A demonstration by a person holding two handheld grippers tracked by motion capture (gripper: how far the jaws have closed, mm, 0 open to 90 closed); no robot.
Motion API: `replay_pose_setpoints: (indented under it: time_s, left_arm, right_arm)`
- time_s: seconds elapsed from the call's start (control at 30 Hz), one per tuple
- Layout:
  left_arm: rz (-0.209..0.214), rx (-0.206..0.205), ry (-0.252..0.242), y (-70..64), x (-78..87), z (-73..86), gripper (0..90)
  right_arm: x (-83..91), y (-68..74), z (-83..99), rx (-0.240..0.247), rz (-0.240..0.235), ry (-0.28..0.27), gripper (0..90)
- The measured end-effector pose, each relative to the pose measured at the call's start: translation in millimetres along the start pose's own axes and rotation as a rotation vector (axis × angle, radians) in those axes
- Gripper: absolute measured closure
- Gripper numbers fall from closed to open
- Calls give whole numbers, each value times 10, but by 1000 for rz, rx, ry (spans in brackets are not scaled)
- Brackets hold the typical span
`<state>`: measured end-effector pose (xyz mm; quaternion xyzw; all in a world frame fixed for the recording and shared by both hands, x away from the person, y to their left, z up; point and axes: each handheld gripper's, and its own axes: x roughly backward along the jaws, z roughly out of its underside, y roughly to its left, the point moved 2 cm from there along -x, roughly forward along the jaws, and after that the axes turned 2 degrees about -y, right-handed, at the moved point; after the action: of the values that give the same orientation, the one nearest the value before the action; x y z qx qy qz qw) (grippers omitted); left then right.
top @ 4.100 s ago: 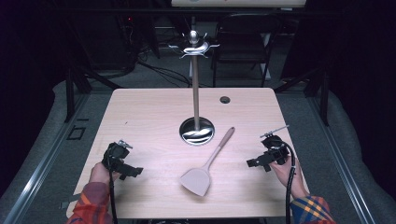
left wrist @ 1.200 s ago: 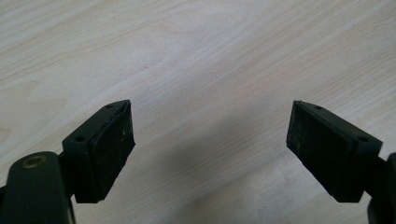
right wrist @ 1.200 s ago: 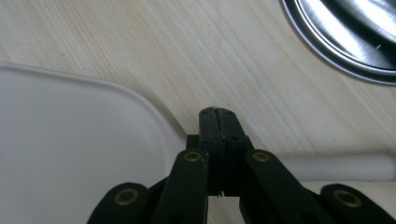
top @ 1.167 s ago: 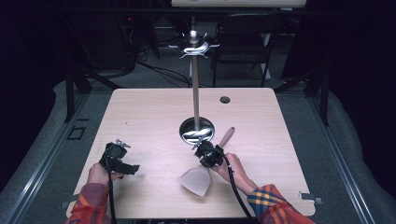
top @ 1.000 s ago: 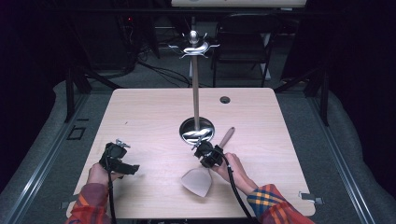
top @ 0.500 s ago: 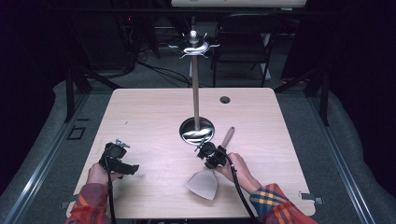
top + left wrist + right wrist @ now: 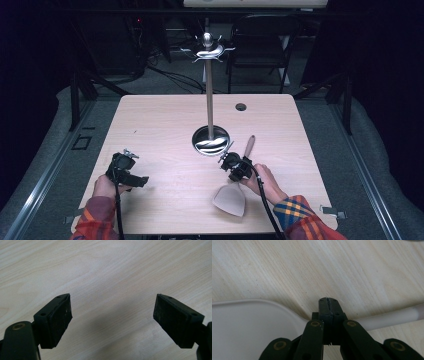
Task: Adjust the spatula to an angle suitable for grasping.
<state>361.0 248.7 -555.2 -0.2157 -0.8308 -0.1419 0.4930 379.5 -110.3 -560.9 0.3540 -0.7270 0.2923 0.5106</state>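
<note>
high view: the right gripper (image 7: 233, 166) sits on the neck of the spatula (image 7: 235, 186), where the handle meets the pale blade, a little right of the middle of the table (image 7: 150, 125) and toward its near edge. four seconds ago this gripper rested by the right edge, well apart from the spatula; it has since come in over the neck. in the last half second the blade looks to have shifted only slightly, and the handle tip points toward the far edge, just beside the round base of the hook stand (image 7: 210, 139). whether the spatula has left the wood i cannot tell from here. the left gripper (image 7: 125, 171) rests near the near left corner, where it was throughout. a small dark hole (image 7: 241, 107) lies near the far edge.

left gripper view: the jaws stand spread wide over bare wood, with nothing between them.

right gripper view: the jaws are pressed together right at the spatula's (image 7: 254, 325) neck, the blade to one side and the handle running off to the other. the pads look nearly touching, so i judge they pinch the thin neck from above.

the grip now looks made, so i judge lifting toward the stand's hooks comes next.
</note>
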Motion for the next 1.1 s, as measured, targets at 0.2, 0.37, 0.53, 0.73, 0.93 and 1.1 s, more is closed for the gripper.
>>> replay_pose_setpoints:
  time_s: [0.2, 0.37, 0.53, 0.73, 0.93, 1.1]
  left_arm:
    - [-1, -1, 1, 4, 0, 2, 152]
    - [-2, -1, 3, 0, -3, -1, 152]
    - [-3, -9, 8, -9, -7, -7, 152]
    - [-6, -9, 6, -7, 0, -6, 152]
    - [-5, -13, 6, -18, -9, -11, 152]
    - [-3, -12, 9, -15, -13, -10, 153]
  right_arm:
    - [16, -33, 46, 20, -9, -2, 900]
    - [62, -120, 153, -3, -28, 5, 899]
    - [42, -136, 172, -43, -75, -2, 770]
    - [151, -279, 167, -230, -10, -74, 500]
    - [155, -490, 271, -380, 66, -45, 371]
    - [57, -450, 215, -370, 94, 3, 370]
